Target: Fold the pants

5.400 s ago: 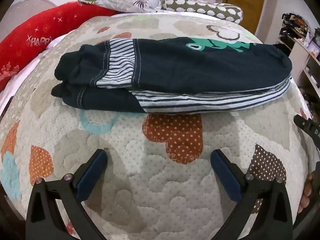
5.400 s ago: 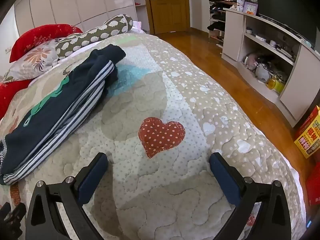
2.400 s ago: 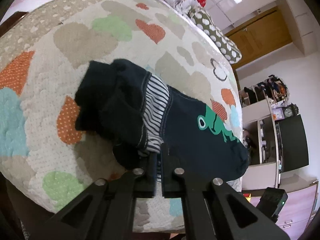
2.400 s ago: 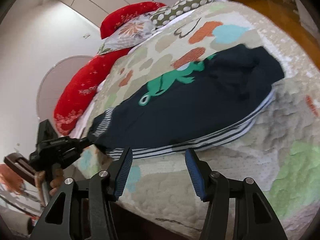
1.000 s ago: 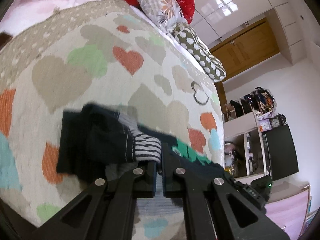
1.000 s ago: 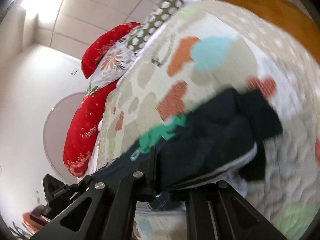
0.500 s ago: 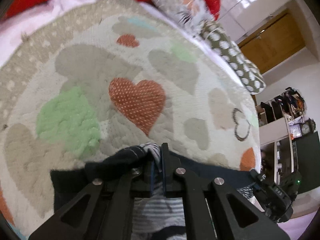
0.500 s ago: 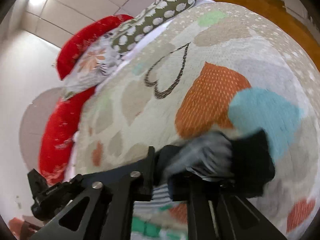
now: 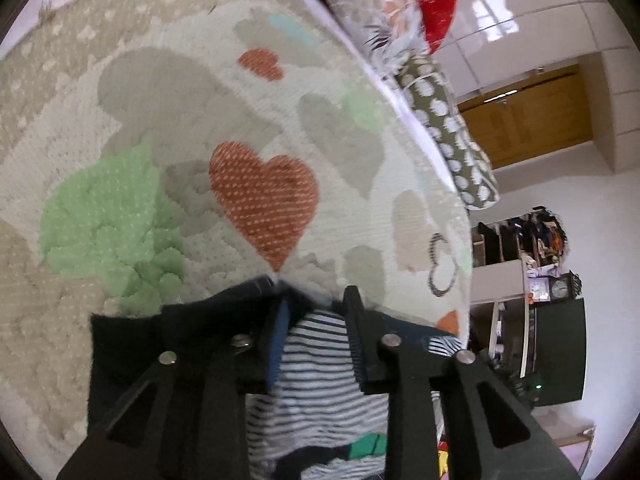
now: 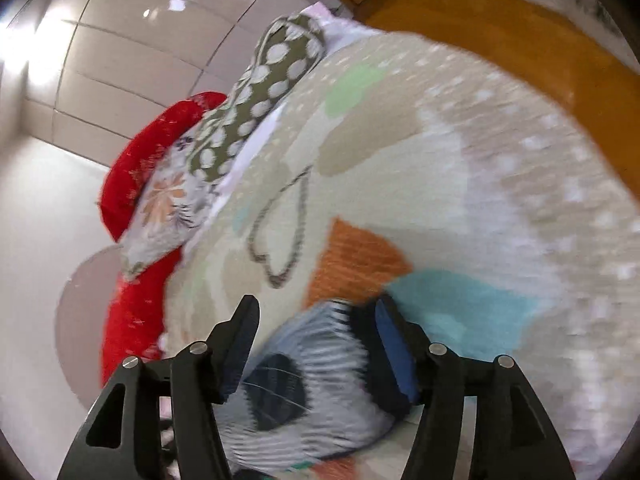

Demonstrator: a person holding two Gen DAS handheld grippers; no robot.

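Observation:
The dark navy pants [image 9: 132, 344] with a striped lining [image 9: 316, 364] lie folded on the heart-patterned quilt [image 9: 168, 92]. My left gripper [image 9: 316, 320] is over their far edge. Its jaws are opening, and the striped cloth sits loose in the gap without being pinched. In the blurred right wrist view, the pants' other end [image 10: 312, 380] shows as striped with a dark patch. My right gripper [image 10: 316, 312] is there too. Its jaws are opening wide around that cloth, with the pads off it.
Pillows line the head of the bed: a red one [image 10: 152, 148], a floral one [image 9: 372, 8] and an olive polka-dot bolster [image 9: 448, 128]. A wooden door [image 9: 532, 116] and shelves with a clock [image 9: 560, 288] stand beyond the bed's edge. Wooden floor [image 10: 500, 36] lies alongside.
Both grippers carried the pants' edge across the quilt toward the pillows, folding the pants over. Both were shut on the cloth and have now parted, the right one wider.

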